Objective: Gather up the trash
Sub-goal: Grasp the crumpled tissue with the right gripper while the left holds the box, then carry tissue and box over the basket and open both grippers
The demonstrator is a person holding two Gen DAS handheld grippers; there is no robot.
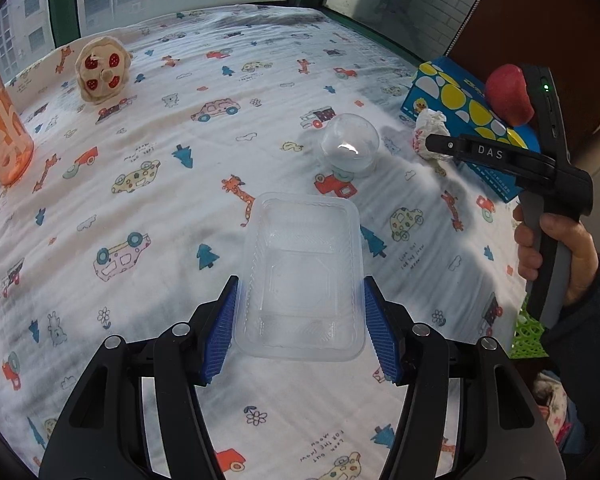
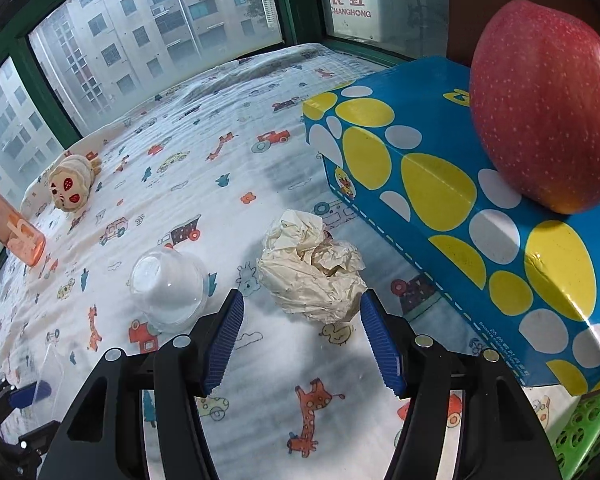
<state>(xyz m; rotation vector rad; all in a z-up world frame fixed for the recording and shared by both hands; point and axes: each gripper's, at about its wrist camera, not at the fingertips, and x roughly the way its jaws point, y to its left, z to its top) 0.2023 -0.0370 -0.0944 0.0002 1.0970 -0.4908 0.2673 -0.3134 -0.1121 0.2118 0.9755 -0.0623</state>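
Surface: cartoon-print sheet (image 1: 148,208) on a bed beside green-framed windows.
Left gripper (image 1: 300,322): blue pads pressed to the long sides of a clear plastic tray (image 1: 300,276) — it looks gripped, though see-through walls make contact hard to confirm.
Right gripper (image 2: 302,338): jaws spread, nothing between them; crumpled paper (image 2: 312,268) lies just ahead at 12 o'clock, lined up for a pinch.
Other trash: clear plastic cup (image 2: 168,284), upside down, at 10 o'clock from the right gripper.
Not trash, probably: apple (image 2: 544,104) resting on the blue spotted box (image 2: 440,184) at 2 o'clock.
Basket: green mesh (image 2: 588,436) at 4 o'clock — likely the drop spot.
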